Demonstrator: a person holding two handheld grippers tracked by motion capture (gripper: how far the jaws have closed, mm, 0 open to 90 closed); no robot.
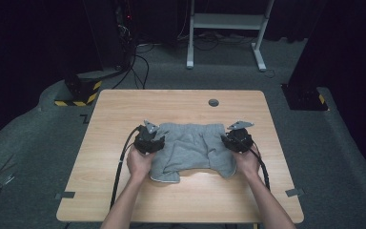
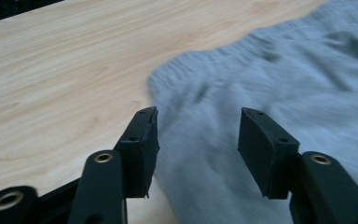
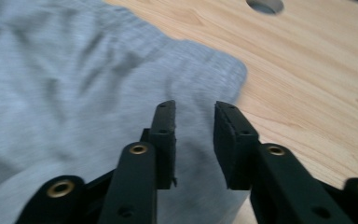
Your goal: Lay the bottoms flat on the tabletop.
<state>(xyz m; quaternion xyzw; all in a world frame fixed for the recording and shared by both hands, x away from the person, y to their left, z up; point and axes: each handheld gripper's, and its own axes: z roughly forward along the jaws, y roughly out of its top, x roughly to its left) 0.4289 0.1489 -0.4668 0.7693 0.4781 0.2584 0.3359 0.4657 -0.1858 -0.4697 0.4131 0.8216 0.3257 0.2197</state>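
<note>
A pair of grey shorts (image 1: 190, 148) lies flat in the middle of the wooden table (image 1: 171, 102), waistband away from the person and legs toward them. My left gripper (image 1: 151, 137) sits at the shorts' left edge. In the left gripper view it (image 2: 198, 116) is open wide above the grey fabric (image 2: 284, 70), just behind the waistband corner. My right gripper (image 1: 237, 137) rests at the right edge. In the right gripper view it (image 3: 194, 107) stands open with a narrower gap over the cloth (image 3: 74, 70), near the other waistband corner. Neither holds fabric.
A round cable hole (image 1: 213, 102) is set in the table behind the shorts and appears again as the hole (image 3: 265, 5) in the right gripper view. Bare wood (image 2: 51, 70) lies left of the shorts. Beyond the table are a white desk frame (image 1: 226, 21) and floor cables (image 1: 138, 67).
</note>
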